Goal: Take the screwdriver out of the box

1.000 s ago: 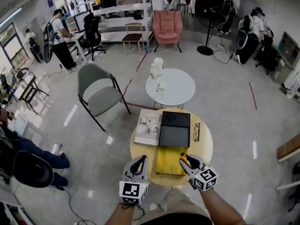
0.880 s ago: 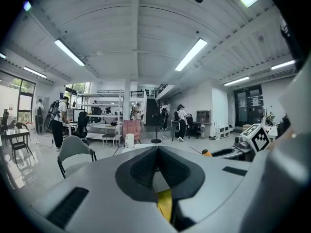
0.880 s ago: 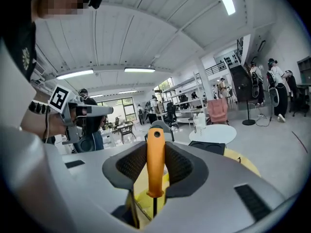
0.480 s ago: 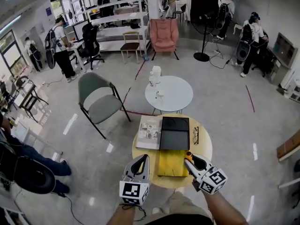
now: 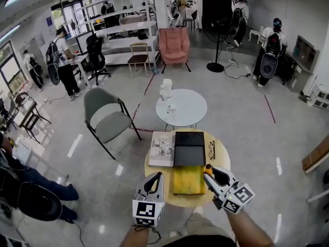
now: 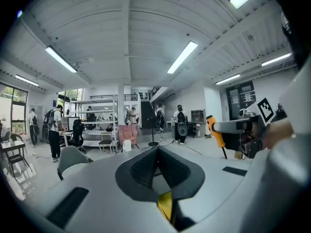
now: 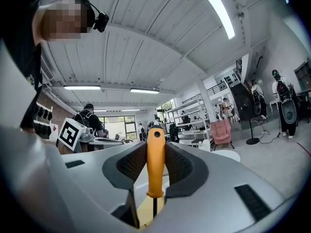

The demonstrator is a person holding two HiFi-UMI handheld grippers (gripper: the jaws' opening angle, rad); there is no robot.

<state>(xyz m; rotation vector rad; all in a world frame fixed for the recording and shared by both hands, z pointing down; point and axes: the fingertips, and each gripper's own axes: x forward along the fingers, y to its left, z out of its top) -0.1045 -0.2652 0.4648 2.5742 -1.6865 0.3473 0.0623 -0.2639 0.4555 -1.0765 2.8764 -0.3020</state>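
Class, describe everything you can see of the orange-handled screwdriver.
The orange-handled screwdriver has a smooth, plastic-looking handle, rounded at the top with a small hole there. A thin dark metal shaft runs down from its lower end, and the tip is hidden. It stands upright, handle up, clamped between the dark ribbed pads of the right gripper. Nothing else visibly touches it. In the head view its orange end shows by the right edge of the yellow box on the round wooden table.

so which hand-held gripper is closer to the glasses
Right. The right hand-held gripper, holding the screwdriver, hangs just on the near side of the glasses. The left hand-held gripper is farther off, on the other side of the box.
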